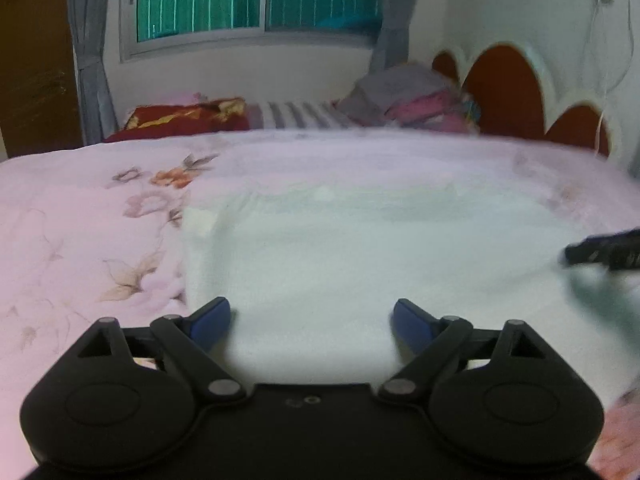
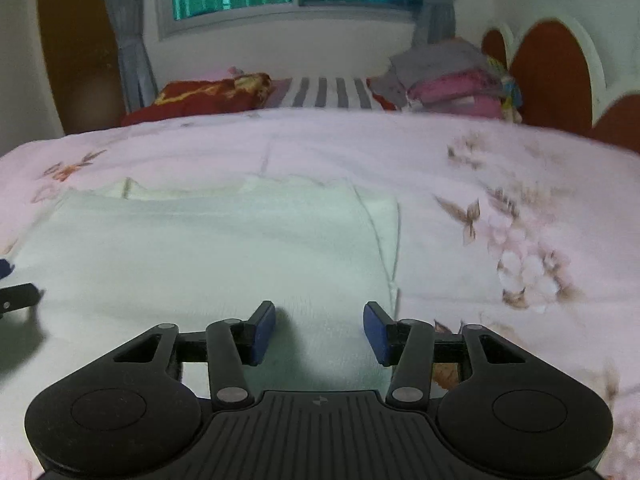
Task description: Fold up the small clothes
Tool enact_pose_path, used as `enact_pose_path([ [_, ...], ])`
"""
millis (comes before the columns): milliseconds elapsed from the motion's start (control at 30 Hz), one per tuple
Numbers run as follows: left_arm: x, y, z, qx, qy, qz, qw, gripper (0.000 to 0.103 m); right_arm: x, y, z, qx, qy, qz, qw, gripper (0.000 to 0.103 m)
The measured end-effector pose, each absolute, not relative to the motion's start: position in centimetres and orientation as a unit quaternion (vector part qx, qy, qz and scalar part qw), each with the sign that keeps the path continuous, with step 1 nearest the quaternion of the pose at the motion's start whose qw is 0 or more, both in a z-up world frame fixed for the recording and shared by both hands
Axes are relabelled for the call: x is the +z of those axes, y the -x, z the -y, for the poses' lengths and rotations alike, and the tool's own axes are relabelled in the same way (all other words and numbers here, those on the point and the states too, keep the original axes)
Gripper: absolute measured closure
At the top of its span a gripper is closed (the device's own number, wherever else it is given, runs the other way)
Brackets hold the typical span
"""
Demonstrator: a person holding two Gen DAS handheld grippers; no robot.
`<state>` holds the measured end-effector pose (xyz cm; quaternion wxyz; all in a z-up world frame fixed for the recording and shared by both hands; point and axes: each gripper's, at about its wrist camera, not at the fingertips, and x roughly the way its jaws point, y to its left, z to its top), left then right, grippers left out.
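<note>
A pale white-green garment (image 1: 320, 256) lies flat on the pink flowered bed cover (image 1: 80, 216); it also shows in the right wrist view (image 2: 208, 248). My left gripper (image 1: 312, 314) is open and empty, its blue pads low over the garment's near edge towards its left side. My right gripper (image 2: 319, 324) is open and empty, low over the garment's near edge close to its right side seam. The right gripper's tip shows at the right edge of the left wrist view (image 1: 604, 250). The left gripper's tip shows at the left edge of the right wrist view (image 2: 18, 298).
A stack of folded pink and grey clothes (image 2: 452, 84) sits at the far right of the bed by the red headboard (image 2: 552, 72). A red pillow (image 2: 200, 96) and a striped cloth (image 2: 324, 92) lie along the far edge under the window.
</note>
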<state>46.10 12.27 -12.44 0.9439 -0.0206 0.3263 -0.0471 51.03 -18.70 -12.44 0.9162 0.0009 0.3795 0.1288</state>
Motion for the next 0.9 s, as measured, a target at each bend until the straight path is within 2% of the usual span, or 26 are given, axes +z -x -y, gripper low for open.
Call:
enact_pose_path([
  [100,-12.6,-44.9,-10.0,-0.062,0.012,-0.331,0.941,0.014,-11.2,-48.7,16.8,0.188,0.002,-0.363,0.912,0.054],
  [200,-14.4,-44.1,-8.7,-0.055,-0.01,-0.372,0.926,0.014,-12.9,-47.1,14.5,0.204,0.047,-0.401,0.892,0.054],
  [267,-14.1,-42.8,-8.9,-0.045,-0.01,-0.365,0.93,0.014,-13.7,-46.4,14.5,0.186,0.053,-0.402,0.895,0.054],
  [400,-12.5,-39.7,-8.9,-0.056,0.031,-0.338,0.939,0.017,-11.8,-43.7,14.9,0.202,0.035,-0.382,0.901,0.055],
  [433,-12.4,-39.1,-8.5,-0.058,0.033,-0.333,0.94,0.018,-11.6,-42.9,14.8,0.219,0.028,-0.38,0.898,0.059],
  [467,-12.4,-38.6,-8.0,-0.062,0.033,-0.332,0.941,0.019,-11.5,-42.1,14.6,0.231,0.021,-0.383,0.894,0.072],
  [500,-12.5,-38.3,-7.4,-0.064,0.034,-0.337,0.939,0.02,-11.7,-41.7,14.2,0.239,0.015,-0.386,0.891,0.074],
  [600,-13.4,-37.6,-6.8,-0.064,0.037,-0.355,0.932,0.024,-12.6,-40.5,13.2,0.256,0.002,-0.395,0.882,0.075],
  [633,-13.8,-37.5,-7.0,-0.06,0.043,-0.359,0.93,0.024,-12.8,-40.1,12.7,0.258,0.0,-0.397,0.881,0.081],
  [900,-13.9,-36.1,-8.9,-0.03,0.04,-0.353,0.934,0.024,-13.5,-39.5,12.8,0.232,-0.001,-0.397,0.888,0.082],
])
